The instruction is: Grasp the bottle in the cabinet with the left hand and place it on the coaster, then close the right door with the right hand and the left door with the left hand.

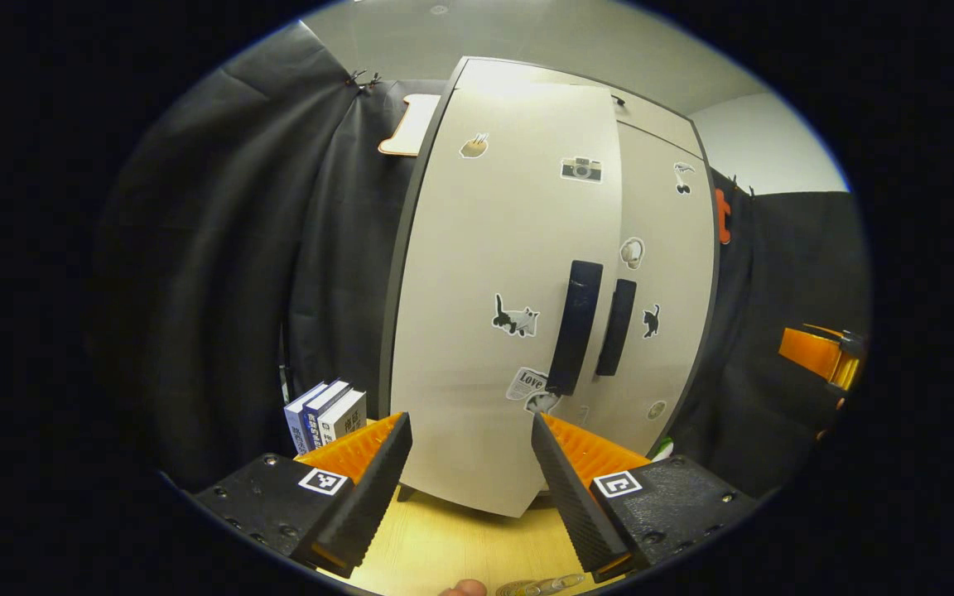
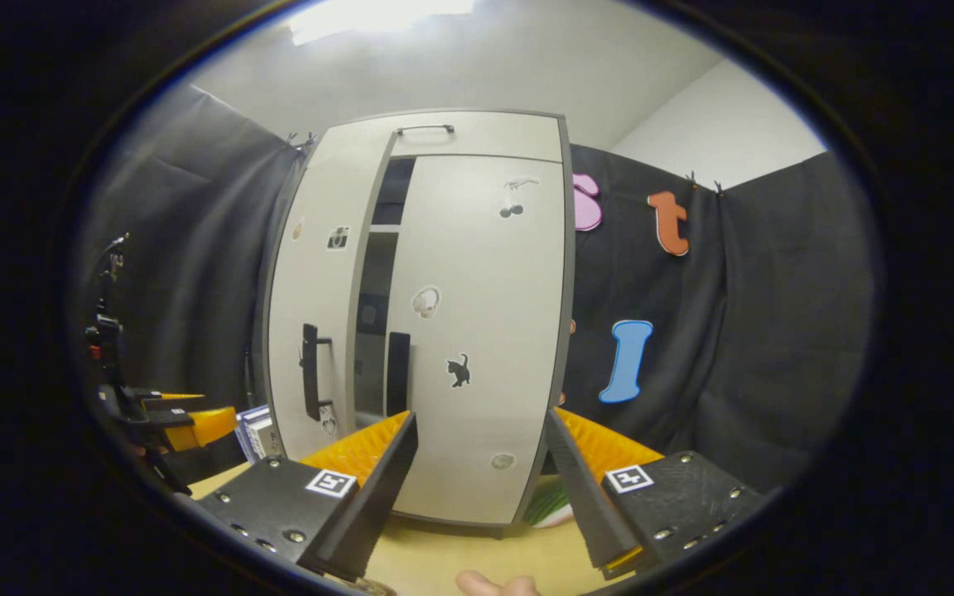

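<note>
Left gripper [image 1: 470, 451]: two wedge-shaped fingers [image 1: 369, 488] with ribbed inner faces and finely knurled edges, tapering forward. Each sits on a flat black block [image 1: 266, 501] fixed with small round screws. A square white tag [image 1: 322, 481] with a black block pattern marks each block near the finger's base.

Right gripper [image 2: 481, 451]: the same build, with wedge fingers [image 2: 378, 488], ribbed inner faces, black screwed blocks [image 2: 676, 497] and a square black-and-white tag [image 2: 631, 478] on each.

In the right gripper view the left gripper [image 2: 171, 422] shows side-on left of the cabinet [image 2: 477, 331], a black frame with an orange part and thin cables above it.

A fingertip [image 2: 498, 584] shows at the bottom edge below the cabinet.
</note>
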Demonstrator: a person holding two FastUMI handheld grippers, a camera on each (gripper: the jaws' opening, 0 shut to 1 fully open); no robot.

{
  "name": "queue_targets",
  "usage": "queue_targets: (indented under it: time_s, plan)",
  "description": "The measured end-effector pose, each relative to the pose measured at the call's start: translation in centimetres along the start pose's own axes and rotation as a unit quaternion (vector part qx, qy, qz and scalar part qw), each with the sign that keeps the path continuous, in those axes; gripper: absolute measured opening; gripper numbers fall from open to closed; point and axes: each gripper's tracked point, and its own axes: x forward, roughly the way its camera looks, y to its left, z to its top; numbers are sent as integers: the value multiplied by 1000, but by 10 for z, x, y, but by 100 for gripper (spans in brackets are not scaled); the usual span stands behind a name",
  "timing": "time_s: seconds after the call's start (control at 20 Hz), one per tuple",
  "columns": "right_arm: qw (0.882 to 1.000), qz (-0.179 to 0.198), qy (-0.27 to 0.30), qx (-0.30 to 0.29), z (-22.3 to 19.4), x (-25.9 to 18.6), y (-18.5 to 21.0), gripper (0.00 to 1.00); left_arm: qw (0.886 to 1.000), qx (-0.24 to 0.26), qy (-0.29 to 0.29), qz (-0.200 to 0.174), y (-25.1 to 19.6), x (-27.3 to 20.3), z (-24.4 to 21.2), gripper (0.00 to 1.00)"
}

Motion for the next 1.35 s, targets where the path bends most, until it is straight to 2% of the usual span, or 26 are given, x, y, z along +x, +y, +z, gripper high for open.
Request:
queue_targets:
  time_s: [1.35]
  plan:
    - [1000, 3, -4, 9, 1, -12, -7, 94, 1000, 9, -23, -2, -19, -18, 23, 93]
